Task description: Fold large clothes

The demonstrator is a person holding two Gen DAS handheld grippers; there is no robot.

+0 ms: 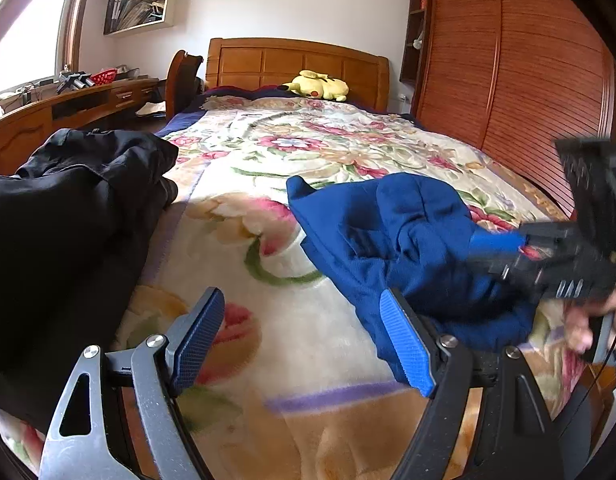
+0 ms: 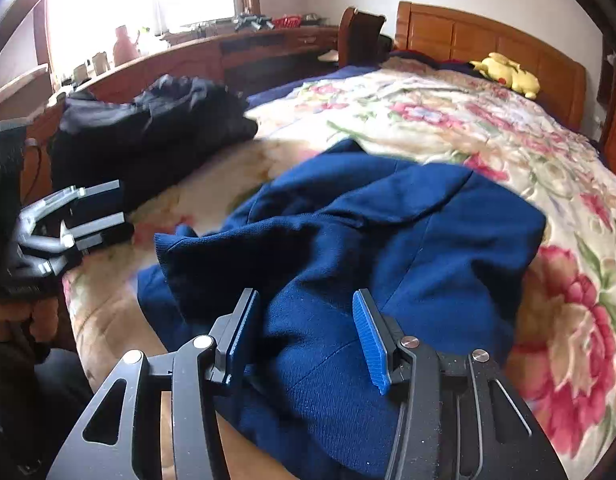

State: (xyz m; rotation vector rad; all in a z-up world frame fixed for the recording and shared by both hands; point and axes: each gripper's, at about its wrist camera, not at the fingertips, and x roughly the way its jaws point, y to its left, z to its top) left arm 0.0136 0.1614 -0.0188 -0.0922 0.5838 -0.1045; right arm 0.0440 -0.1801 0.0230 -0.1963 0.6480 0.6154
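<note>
A bed (image 1: pixel 308 420) covered by a floral blanket (image 2: pixel 447 128) is seen. A crumpled blue garment (image 2: pixel 367 240) is spread at its near end, and black clothes (image 1: pixel 68 200) are heaped at the left edge. The left gripper (image 1: pixel 304 340) is held with jaws apart above bare blanket; the right gripper (image 2: pixel 304 340) is held apart over the blue garment. A yellow plush toy (image 1: pixel 319 85) is laid by the headboard (image 1: pixel 268 62).

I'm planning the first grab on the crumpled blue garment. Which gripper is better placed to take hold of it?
Probably the right. The right gripper is open directly over the blue garment, cloth between its fingers. The left gripper is open too, but mostly above the floral blanket, at the garment's edge.
</note>
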